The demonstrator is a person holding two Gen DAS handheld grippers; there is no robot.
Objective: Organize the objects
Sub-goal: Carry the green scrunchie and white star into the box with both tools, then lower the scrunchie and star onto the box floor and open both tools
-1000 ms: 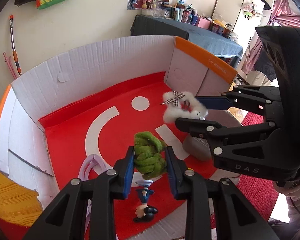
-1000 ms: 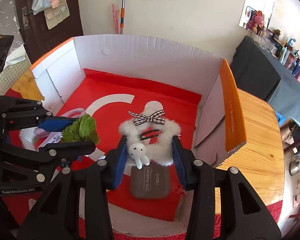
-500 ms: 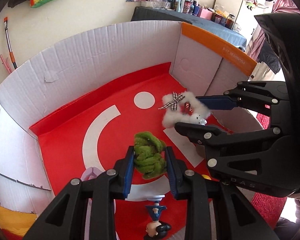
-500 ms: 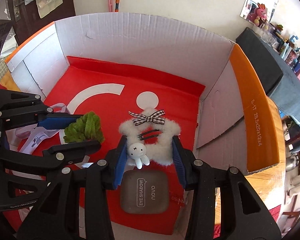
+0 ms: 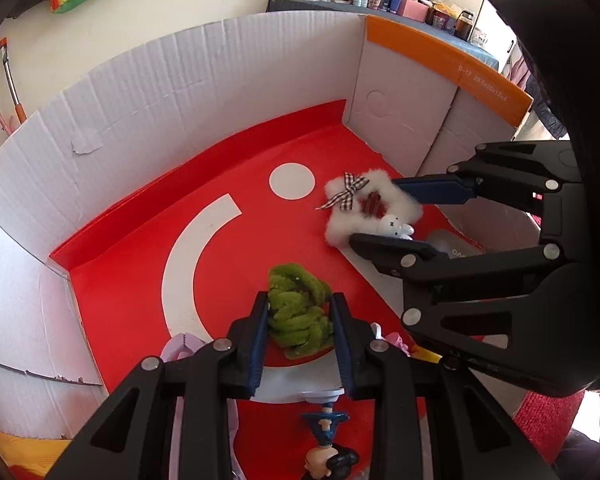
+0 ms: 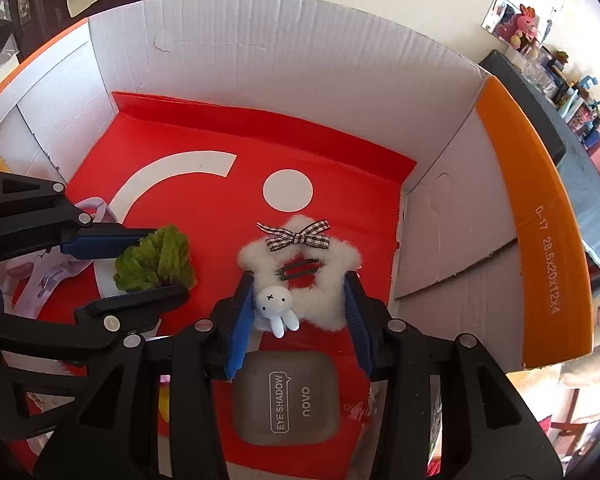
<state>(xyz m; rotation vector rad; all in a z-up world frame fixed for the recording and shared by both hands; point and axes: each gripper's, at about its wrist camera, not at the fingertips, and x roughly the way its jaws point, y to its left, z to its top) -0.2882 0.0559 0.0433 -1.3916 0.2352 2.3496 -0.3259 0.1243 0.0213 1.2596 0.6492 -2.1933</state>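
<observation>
Green, fuzzy knotted yarn bundle (image 5: 300, 312) sits clenched in the left gripper (image 5: 300, 322) jaws above the box's (image 5: 180, 92) red floor. From the right wrist, the right gripper (image 6: 300, 300) jaws grasp a fluffy white star clip (image 6: 300, 268), plaid bow pointing away, over a grey eyeshadow case (image 6: 288, 400).

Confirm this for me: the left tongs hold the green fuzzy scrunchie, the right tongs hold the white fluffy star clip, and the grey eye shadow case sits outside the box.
One detail is wrong. The grey eye shadow case lies inside the box, on its red floor just below the right tongs, as the right wrist view shows. The rest stands: the left tongs hold the green fuzzy scrunchie, and the right tongs hold the white fluffy star clip.
</observation>
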